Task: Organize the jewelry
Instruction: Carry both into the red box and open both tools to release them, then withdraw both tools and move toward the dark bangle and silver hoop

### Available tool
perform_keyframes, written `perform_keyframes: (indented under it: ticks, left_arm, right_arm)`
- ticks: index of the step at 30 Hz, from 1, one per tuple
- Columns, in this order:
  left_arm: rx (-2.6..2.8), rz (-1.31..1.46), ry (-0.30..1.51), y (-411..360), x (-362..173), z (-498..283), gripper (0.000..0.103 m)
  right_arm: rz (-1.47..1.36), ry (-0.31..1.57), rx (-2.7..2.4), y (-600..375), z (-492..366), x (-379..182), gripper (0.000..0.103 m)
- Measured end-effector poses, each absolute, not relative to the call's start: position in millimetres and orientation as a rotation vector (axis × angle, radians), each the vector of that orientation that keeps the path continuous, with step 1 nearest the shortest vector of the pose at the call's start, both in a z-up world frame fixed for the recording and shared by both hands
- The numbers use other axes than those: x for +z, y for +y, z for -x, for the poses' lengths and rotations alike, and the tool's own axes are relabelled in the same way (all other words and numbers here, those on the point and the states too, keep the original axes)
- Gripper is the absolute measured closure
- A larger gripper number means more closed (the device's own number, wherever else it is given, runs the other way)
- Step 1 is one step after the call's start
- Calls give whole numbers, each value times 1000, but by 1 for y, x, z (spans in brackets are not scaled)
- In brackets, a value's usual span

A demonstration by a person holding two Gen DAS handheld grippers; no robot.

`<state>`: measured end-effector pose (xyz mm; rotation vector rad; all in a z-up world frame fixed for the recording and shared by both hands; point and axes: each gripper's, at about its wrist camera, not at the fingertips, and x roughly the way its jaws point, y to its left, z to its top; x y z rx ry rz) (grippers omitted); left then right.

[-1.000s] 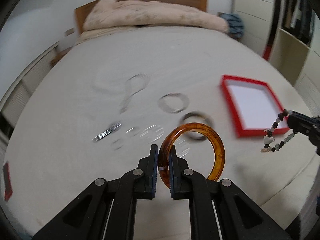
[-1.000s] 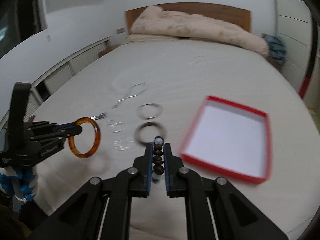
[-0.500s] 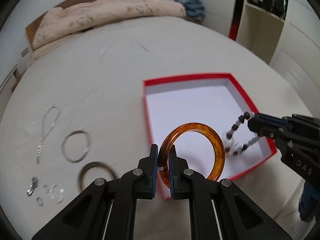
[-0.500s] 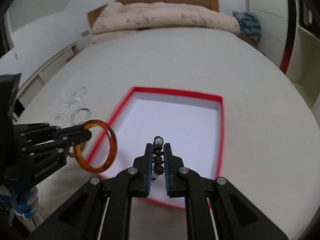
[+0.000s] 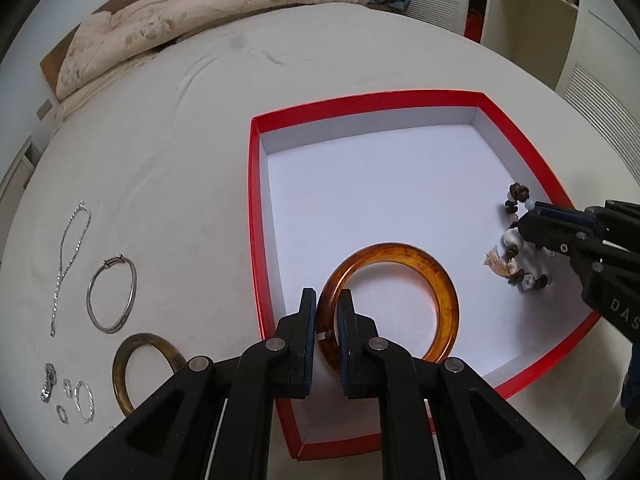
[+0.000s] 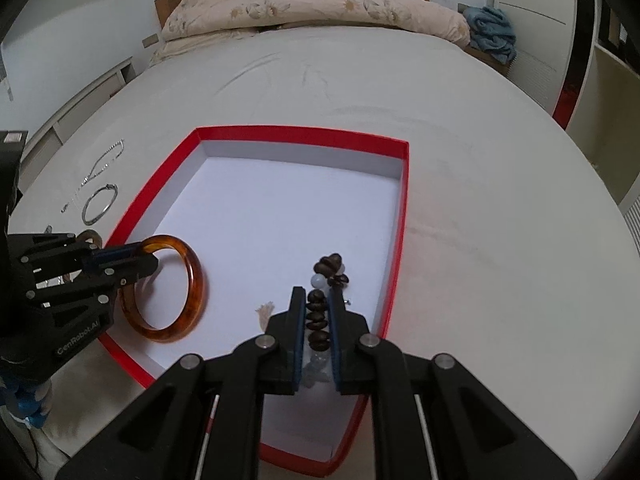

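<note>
My left gripper [image 5: 325,308] is shut on an amber bangle [image 5: 440,292] and holds it low inside the red box [image 5: 253,216], near the box's left wall. The bangle also shows in the right wrist view [image 6: 192,280]. My right gripper [image 6: 317,308] is shut on a dark bead bracelet [image 6: 318,320], held over the box's white floor near the right wall [image 6: 402,216]. In the left wrist view the beads [image 5: 516,248] hang from the right gripper [image 5: 536,216] down to the floor.
On the white bed sheet left of the box lie a silver chain [image 5: 68,256], a silver bangle [image 5: 114,298], a brown bangle [image 5: 132,372] and several small rings [image 5: 76,398]. A pink duvet [image 5: 192,16] lies at the headboard. White cabinets [image 5: 560,32] stand at the right.
Both grippers have moved from over the loose jewelry to the red box and have come down into it, each still holding its piece.
</note>
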<state>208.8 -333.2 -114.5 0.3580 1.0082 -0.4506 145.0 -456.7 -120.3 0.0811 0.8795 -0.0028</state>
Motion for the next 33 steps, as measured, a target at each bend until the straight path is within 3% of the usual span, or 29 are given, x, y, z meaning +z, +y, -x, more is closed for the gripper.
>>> perform_keyframes:
  ticks: [5,8,9,11,24,28,33]
  left_arm:
    - [-451,-346,999,-334,-113,-210,88]
    - [-459,-331,992,-331,-106,-207,82]
    - [-460,-326,983,-330,-102,-205,79]
    - [-464,-309,965,-327,-92,-200,74]
    - [-441,-254,859,-268,3,-133,73]
    - [-381,-242,823,-218,28,-108,66]
    - [-286,-196,801,-137,51,-76,64]
  right_arm:
    - [-70,875,-3,-458,-139,-116,83]
    - [-50,859,-10,-456,-130,-106,66]
    - [-50,851,-11,-456,-126,-102,64]
    - [-44,838,-29,-457,-117,-92,63]
    - [-67,748,-28,-425,-29,-18,63]
    - [-76,705,10,-398,-5,6,63]
    - [-78,644,70,-359,24,33,63]
